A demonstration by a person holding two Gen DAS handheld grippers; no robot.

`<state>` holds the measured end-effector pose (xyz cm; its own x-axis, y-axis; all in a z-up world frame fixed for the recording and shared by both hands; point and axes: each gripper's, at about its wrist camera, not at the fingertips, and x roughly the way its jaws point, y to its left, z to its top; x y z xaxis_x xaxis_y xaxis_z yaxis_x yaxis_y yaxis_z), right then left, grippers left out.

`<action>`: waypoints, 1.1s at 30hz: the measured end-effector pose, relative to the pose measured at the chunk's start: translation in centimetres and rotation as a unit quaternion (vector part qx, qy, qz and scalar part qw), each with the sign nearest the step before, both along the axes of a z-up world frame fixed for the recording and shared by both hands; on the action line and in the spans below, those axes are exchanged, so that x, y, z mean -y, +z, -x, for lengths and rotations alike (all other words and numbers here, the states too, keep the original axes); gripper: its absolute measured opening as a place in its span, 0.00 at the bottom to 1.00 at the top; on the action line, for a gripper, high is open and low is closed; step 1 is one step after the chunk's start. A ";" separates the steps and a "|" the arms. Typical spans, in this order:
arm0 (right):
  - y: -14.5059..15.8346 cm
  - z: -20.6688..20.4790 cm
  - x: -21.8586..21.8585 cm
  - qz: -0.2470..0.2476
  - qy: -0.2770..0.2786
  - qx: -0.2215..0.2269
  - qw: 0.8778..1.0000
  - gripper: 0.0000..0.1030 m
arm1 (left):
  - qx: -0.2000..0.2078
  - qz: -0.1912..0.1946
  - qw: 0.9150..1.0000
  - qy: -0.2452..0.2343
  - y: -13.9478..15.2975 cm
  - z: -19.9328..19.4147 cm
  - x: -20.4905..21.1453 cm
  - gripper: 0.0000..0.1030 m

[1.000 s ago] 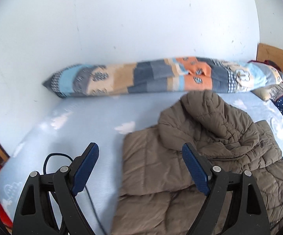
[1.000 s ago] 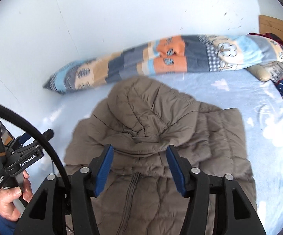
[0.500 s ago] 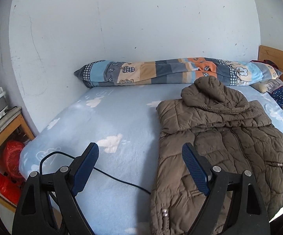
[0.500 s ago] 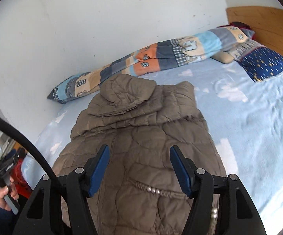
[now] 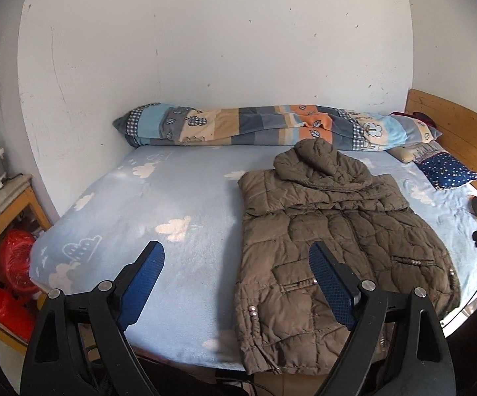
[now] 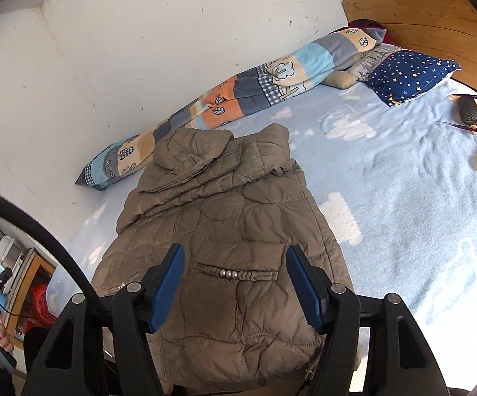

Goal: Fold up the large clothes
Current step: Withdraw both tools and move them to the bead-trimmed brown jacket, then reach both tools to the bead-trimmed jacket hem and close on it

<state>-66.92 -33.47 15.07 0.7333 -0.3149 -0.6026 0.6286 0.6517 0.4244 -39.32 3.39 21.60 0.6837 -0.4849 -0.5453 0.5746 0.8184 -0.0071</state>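
Pulling back from the brown padded coat (image 5: 331, 241), now lying lengthwise on the bed (image 5: 133, 217), sleeves tucked in, hood toward the rolled quilt (image 5: 271, 125); left gripper (image 5: 237, 279) and right gripper (image 6: 235, 285) hovering with fingers spread wide, holding nothing; likely preparing the hem-to-hood fold

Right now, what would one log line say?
left gripper: open, empty | right gripper: open, above jacket | jacket: partly folded on bed
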 end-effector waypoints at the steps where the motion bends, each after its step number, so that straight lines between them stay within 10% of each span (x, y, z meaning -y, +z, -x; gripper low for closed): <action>1: -0.2 0.4 0.0 -0.003 -0.004 -0.001 1.000 0.67 | -0.014 0.004 1.000 -0.007 -0.1 -0.1 0.2 0.86; 12: -2.6 4.3 1.6 -0.070 -0.049 -0.016 0.996 0.67 | -0.196 -0.015 0.979 0.049 -9.5 -4.8 -1.1 0.86; 33: -8.6 3.0 3.4 -0.169 -0.065 -0.146 0.973 0.67 | -0.364 -0.031 0.931 0.029 -19.9 -8.8 2.7 0.86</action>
